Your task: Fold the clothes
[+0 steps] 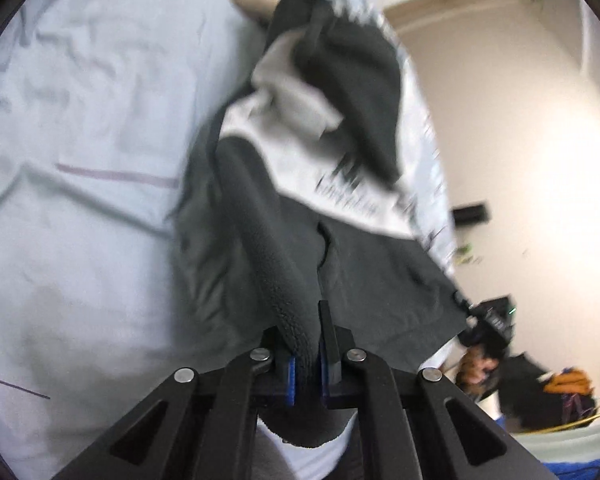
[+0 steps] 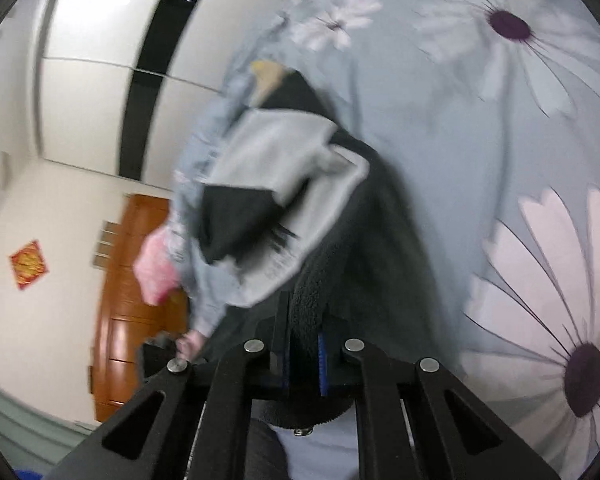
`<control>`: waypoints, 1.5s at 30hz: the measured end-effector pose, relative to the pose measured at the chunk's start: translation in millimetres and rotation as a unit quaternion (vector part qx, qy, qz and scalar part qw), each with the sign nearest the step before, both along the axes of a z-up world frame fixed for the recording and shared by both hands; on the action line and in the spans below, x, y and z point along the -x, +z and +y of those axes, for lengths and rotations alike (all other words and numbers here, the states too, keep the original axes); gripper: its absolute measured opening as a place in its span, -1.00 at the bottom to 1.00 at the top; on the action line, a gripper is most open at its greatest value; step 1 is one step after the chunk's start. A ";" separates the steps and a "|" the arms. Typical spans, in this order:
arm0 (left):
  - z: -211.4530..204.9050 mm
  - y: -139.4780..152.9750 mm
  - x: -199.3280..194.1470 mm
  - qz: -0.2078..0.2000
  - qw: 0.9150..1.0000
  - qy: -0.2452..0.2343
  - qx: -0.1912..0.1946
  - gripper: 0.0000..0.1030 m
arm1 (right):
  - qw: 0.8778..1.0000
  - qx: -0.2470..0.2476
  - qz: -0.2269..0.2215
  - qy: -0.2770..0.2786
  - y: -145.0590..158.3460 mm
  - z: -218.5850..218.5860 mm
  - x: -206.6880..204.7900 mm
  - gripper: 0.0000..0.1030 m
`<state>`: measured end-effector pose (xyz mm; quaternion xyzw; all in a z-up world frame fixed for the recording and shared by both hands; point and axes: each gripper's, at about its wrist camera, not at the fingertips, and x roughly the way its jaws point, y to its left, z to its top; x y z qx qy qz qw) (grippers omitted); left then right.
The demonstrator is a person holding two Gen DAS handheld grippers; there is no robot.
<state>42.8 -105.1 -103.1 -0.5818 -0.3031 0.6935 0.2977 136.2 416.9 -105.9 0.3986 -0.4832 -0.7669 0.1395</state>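
Left tool [image 1: 306,360] and right tool [image 2: 304,360] both clamped on dark fleece garment [image 1: 260,240]; it trails ahead over the bed [image 1: 80,120], long axis running away from both tools.

A home bedroom: a bed [image 2: 480,152] spread with pale blue daisy-print bedding, a wooden door [image 2: 128,304], white walls carrying a red paper decoration [image 2: 29,264], and a tall white wardrobe [image 2: 100,80].
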 end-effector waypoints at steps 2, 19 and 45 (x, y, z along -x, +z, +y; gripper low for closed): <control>-5.5 13.6 7.6 0.011 1.000 0.017 -0.018 -0.84 | 1.000 0.010 0.022 -0.004 11.1 0.6 12.2 -0.81; -9.7 38.1 234.8 -0.005 0.991 0.100 -0.093 -0.83 | 0.998 0.012 0.023 -0.056 37.3 42.6 235.5 -0.81; 7.7 19.0 223.3 0.036 0.992 0.062 -0.100 0.37 | 1.000 -0.031 0.003 -0.002 17.3 35.6 261.6 -0.12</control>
